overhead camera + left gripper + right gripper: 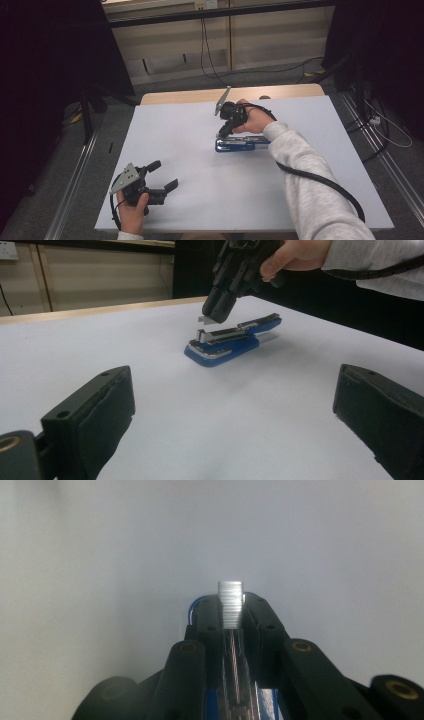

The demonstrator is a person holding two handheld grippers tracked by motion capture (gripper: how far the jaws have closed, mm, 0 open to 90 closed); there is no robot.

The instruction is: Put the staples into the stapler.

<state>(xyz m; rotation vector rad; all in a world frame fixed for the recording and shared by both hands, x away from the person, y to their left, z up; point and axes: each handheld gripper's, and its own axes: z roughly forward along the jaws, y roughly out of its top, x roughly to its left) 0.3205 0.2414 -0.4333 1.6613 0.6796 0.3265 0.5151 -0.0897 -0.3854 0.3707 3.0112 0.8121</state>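
High view. I have the blue stapler (pixel 242 144) lying near the centre of the white table (pixel 310 200), opened out, its metal staple channel facing up and its long axis running roughly from 9 to 3 o'clock. My right gripper (pixel 223 131) hangs directly over the stapler's 9 o'clock end, jaws pointing down. My left gripper (pixel 162 176) rests well apart, toward 7 o'clock from the stapler, near the table's near edge, held in my left hand (pixel 131 212).

Left gripper view. The left gripper's two black jaws stand wide apart with nothing between them. Beyond them the stapler (pixel 231 339) lies with its magazine exposed, and the right gripper (pixel 218 314) carries a small silvery strip of staples (pixel 206 319) just above the front of the channel, not yet touching it as far as I can tell.

Right gripper view. The right gripper (pixel 231 611) is closed on the strip of staples (pixel 230 604), pinched between the jaw tips and projecting past them. The stapler's channel (pixel 240 680) runs below, in line with the jaws.

Step in hand, as I judge it: loading the stapler, at the point where the strip is aligned over the magazine. The next move calls for lowering the strip squarely so its legs straddle the rail, keeping it parallel to the channel, then releasing. A tilted strip would likely jam or break apart.
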